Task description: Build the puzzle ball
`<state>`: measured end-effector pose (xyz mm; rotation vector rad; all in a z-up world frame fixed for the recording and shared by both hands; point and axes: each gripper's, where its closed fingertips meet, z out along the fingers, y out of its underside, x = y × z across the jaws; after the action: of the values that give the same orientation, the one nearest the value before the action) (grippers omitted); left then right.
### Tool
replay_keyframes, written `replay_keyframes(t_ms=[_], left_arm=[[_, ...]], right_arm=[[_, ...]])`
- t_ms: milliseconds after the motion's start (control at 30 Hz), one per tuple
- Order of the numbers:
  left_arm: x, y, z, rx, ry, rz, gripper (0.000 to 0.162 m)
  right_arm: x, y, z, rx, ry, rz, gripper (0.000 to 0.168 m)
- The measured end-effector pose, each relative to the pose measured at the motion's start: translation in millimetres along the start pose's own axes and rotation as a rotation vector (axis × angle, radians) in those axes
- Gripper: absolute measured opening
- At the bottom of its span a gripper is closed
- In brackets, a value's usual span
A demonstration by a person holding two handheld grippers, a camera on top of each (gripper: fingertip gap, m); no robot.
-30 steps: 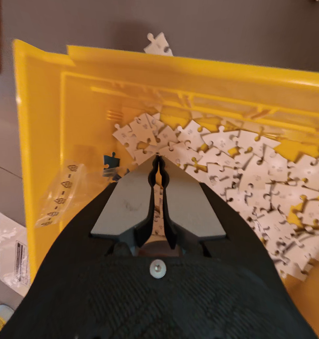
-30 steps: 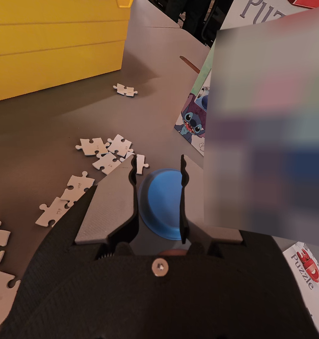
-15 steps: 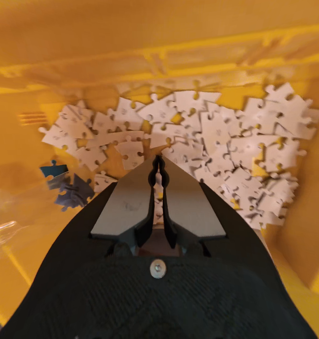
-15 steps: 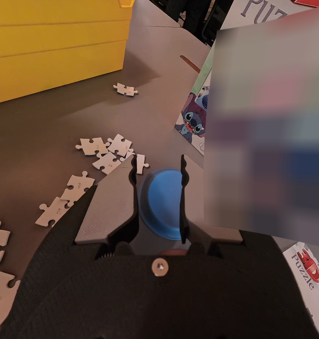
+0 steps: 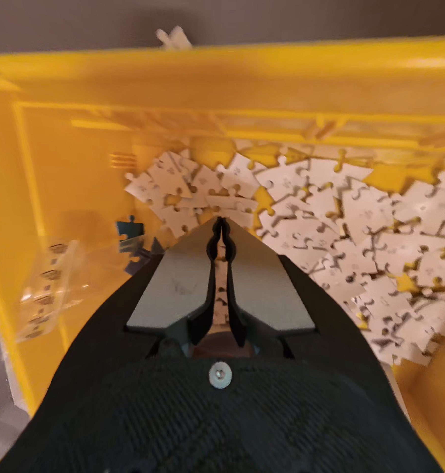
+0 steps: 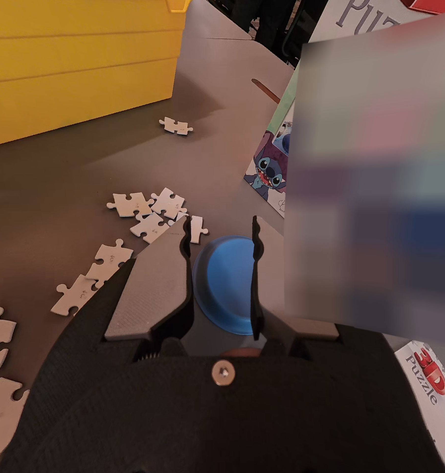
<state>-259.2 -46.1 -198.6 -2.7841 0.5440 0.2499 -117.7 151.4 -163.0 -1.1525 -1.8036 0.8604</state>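
In the left wrist view my left gripper (image 5: 220, 220) is shut, its tips together with nothing visible between them. It hovers inside a yellow bin (image 5: 216, 69), above a heap of white puzzle pieces (image 5: 344, 230) lying face down. Two dark blue pieces (image 5: 130, 229) lie at the heap's left edge. In the right wrist view my right gripper (image 6: 221, 222) is open and empty, just above a round blue stand (image 6: 226, 281) on the grey table (image 6: 62, 192). Several loose white pieces (image 6: 149, 207) lie left of it.
A clear plastic bag (image 5: 50, 286) lies in the bin's left side. A white piece (image 5: 174, 38) lies beyond the bin's far wall. In the right wrist view the yellow bin (image 6: 75, 64) stands at the back left, a joined pair of pieces (image 6: 176, 126) before it. A puzzle box (image 6: 270, 166) stands right.
My left gripper dipped deep into the bin half a second ago and has since pulled back up, still shut. My right gripper has not moved.
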Motion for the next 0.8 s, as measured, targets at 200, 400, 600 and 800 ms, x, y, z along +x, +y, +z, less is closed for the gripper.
replay_keyframes(t_ms=[200,400,600,800], left_arm=[[32.5,11.7,-2.3,-0.05,0.097,0.131,0.0],[45.6,19.9,-7.5,-0.062,0.189,0.134,0.0],[54.7,28.9,-10.4,-0.096,0.213,0.183,0.0],[49.9,25.4,-12.8,-0.073,0.193,0.18,0.0]], right_arm=[[-0.8,0.7,0.6,-0.003,-0.003,-0.002,0.045],[-0.5,0.1,-0.1,-0.002,0.0,-0.003,0.045],[-0.9,0.7,0.3,-0.004,-0.002,-0.004,0.045],[-0.7,-0.1,-0.5,-0.001,-0.001,-0.004,0.045]])
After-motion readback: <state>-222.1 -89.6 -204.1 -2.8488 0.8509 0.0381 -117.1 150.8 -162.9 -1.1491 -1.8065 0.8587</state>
